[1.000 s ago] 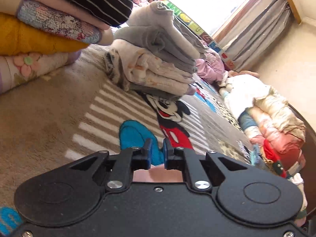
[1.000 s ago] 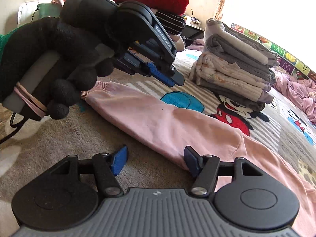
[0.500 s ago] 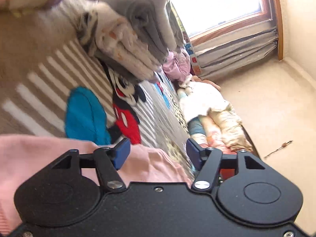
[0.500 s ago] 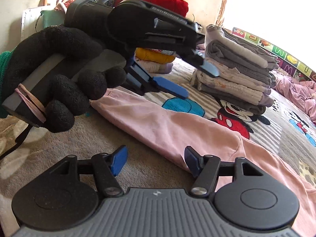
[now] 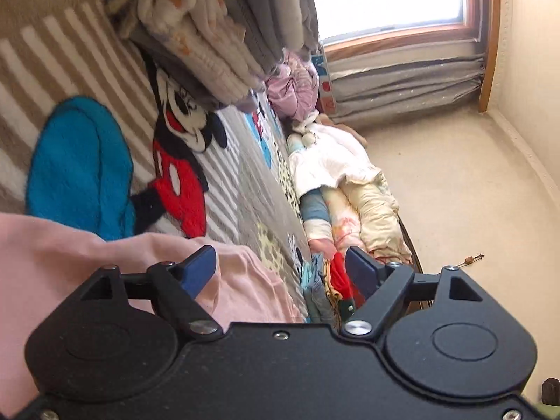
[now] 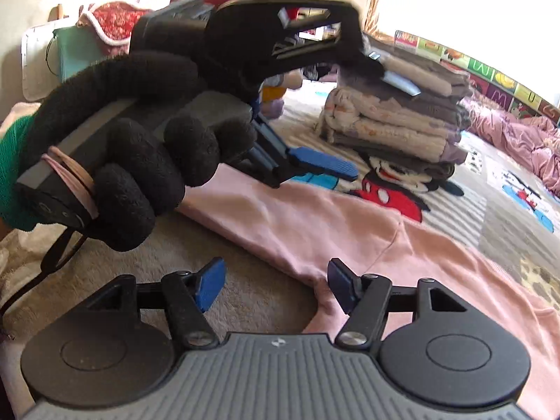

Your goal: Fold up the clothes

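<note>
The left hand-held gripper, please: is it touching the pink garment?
Apart. The right wrist view shows the left hand-held gripper, jaws opening and empty, held clear above the pink garment.

Both low wrist views share the pink garment (image 5: 52, 255) nearby.

Open stretch of beige blanket (image 6: 266, 290) between right tongs (image 6: 276, 281) pads, nothing pinched, with pink garment (image 6: 315, 224) edge lying just beside the right pad and spreading across the path ahead. Blocked on the upper left by gloved left hand (image 6: 115, 161) and left tongs (image 6: 353, 126), jaws opening with nothing between them, hanging above the garment; behind them folded stack (image 6: 395, 119) standing tall on the blanket. Past the stack, crumpled pink clothes (image 6: 518, 133) crowding the far edge; from the left wrist view, heap of clothes (image 5: 336, 189) along the bed side, bare floor (image 5: 455, 182) free beyond it.
</note>
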### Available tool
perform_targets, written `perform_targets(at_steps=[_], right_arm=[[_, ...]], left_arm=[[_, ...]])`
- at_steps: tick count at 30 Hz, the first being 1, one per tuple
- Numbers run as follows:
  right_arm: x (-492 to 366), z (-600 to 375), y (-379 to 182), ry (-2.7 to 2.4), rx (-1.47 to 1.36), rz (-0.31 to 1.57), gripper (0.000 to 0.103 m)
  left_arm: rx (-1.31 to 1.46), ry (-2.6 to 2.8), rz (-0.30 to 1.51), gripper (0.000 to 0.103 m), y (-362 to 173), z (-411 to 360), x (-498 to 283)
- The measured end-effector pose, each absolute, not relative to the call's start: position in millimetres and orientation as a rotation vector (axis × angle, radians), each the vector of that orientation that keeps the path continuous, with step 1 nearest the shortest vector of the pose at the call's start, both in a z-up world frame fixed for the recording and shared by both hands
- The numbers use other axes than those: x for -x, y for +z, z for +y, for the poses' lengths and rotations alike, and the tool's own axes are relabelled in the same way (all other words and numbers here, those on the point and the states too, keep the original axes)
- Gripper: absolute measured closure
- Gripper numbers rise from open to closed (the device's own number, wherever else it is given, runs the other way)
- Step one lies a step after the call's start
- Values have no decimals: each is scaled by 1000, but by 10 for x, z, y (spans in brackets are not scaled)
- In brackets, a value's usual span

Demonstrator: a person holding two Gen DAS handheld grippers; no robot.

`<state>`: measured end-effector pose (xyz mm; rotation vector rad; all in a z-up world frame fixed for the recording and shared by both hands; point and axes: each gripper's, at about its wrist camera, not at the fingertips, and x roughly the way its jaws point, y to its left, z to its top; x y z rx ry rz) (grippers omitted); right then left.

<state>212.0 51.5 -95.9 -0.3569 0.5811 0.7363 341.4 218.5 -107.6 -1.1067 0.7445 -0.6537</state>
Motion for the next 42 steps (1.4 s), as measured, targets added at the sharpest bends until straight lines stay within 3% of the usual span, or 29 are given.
perform_targets(at_steps=[3,4,5,6,7,8,9,10,11,14,17,18,19,20,22,25,31,36,42], right_arm=[[-2133,475,-986,749,326,591,36],[-2132,465,-995,752,318,591,36],[-2125,457,-1011,754,314,589,36],[-2115,452,-1024,755,312,584,36],[-2107,450,-1035,755,312,580,36],[-2099,450,-1046,752,315,576,36],[-2088,452,-1054,751,316,573,35],[-2079,454,-1060,751,316,571,35],[-2076,453,-1065,749,315,569,35],[-2075,448,-1089,748,314,557,34],[-2063,455,-1092,747,318,553,34],[-2059,459,-1093,747,320,551,34],[-2062,460,-1092,747,322,552,34],[-2069,463,-1091,746,323,553,34],[-2079,469,-1092,744,327,552,34],[-2070,477,-1089,740,333,547,34],[-2021,501,-1099,727,362,519,34],[-1837,422,-977,679,352,402,34],[-1820,451,-879,741,374,408,33]], left_arm=[[1036,-662,804,20,-1126,2026,-3557],[982,-594,820,38,-1122,2017,-3593],[921,-501,829,77,-1137,2036,-3610],[857,-407,834,85,-1156,2059,-3624],[889,-413,828,86,-1170,2096,-3629],[941,-441,818,76,-1182,2137,-3631],[973,-481,777,60,-1116,2165,-3595],[999,-524,728,26,-1032,2191,-3551],[1031,-567,684,14,-965,2212,-3508],[1104,-689,677,13,-968,2126,-3511],[1011,-647,786,15,-1088,1964,-3601],[975,-629,823,20,-1129,1910,-3632],[913,-568,841,46,-1104,1885,-3648],[866,-510,827,53,-1084,1885,-3654],[932,-516,803,53,-1168,1975,-3650],[964,-527,736,32,-1060,2077,-3552],[1081,-610,656,19,-932,2345,-3316],[1097,-619,572,16,-759,2601,-3046],[1175,-652,503,16,-696,2920,-2578]])
